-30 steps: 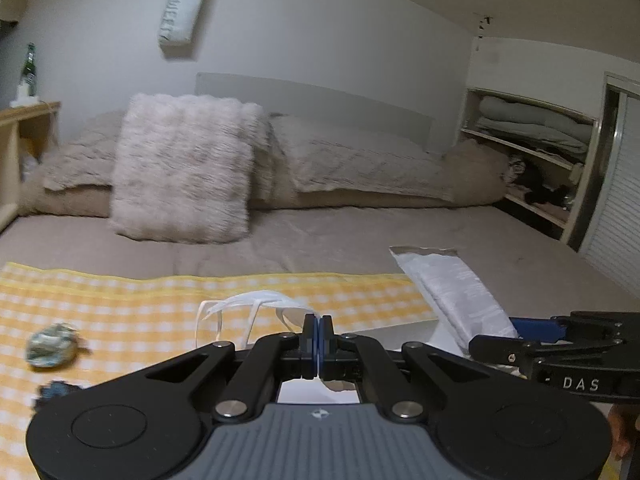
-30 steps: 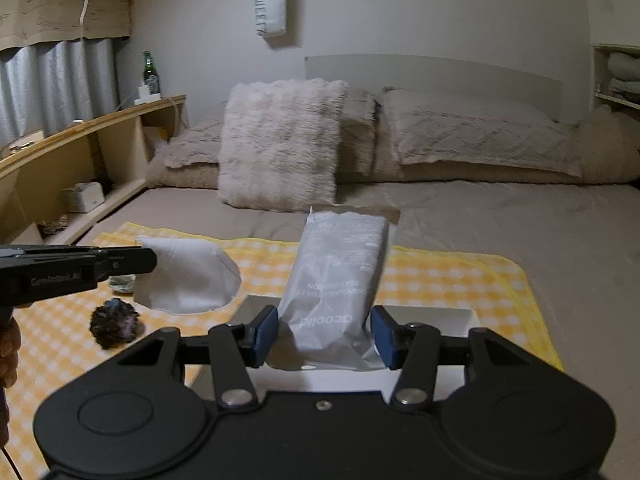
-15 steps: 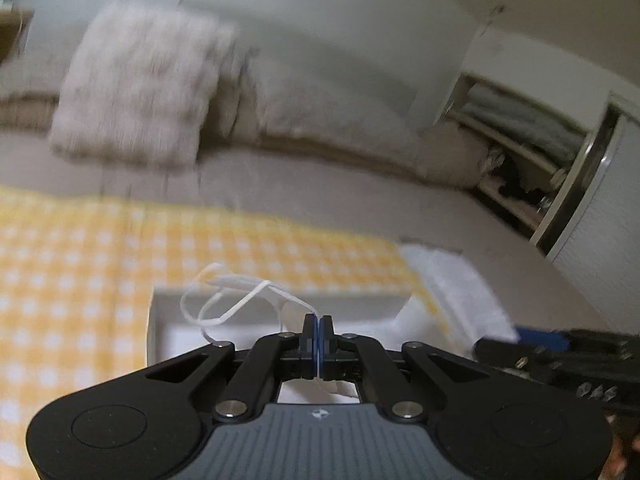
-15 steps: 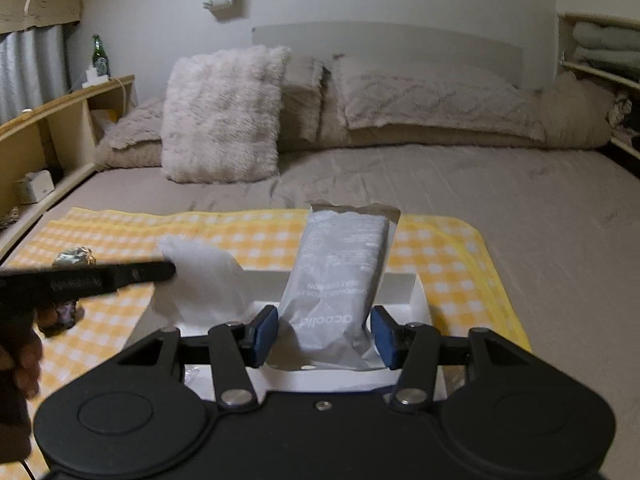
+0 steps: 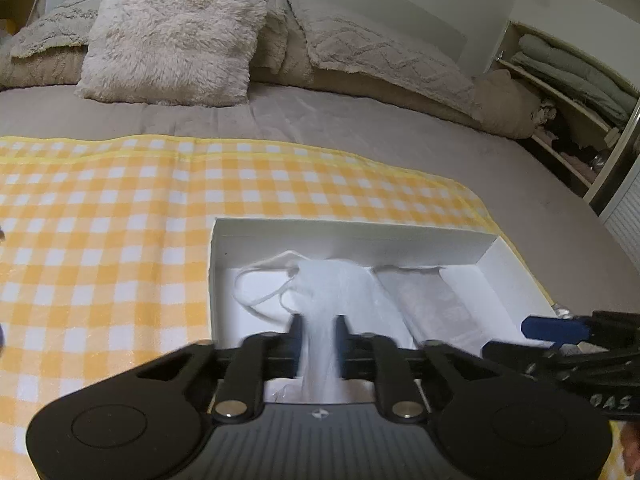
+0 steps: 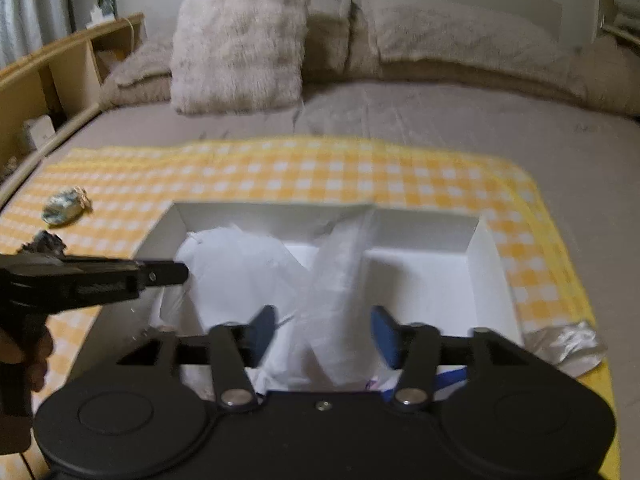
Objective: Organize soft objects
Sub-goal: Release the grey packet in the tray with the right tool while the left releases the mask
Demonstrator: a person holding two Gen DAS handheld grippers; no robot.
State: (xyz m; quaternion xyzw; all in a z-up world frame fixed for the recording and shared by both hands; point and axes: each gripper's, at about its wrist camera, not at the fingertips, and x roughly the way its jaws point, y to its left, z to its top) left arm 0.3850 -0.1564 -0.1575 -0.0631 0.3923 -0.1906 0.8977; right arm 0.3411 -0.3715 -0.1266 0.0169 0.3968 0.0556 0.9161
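Over the white box [image 5: 352, 236] on the bed, our left gripper [image 5: 317, 334] opens around a limp face mask [image 5: 332, 288]; our right gripper [image 6: 324, 330] opens, releasing a light, crinkly packet [image 6: 340, 280], best pinched mid-body.

Bed [image 5: 360, 120] (grey sheet), pillows [image 5: 176, 32], shelves [image 6: 60, 64]

A home bedroom; a bed [image 5: 360, 120] in a taupe sheet fills the view, with a shaggy cushion [image 5: 176, 32] at eleven o'clock and pillows [image 5: 376, 52] against a headboard [image 5: 400, 12]; folded bedding on shelves [image 5: 576, 68] at two o'clock.
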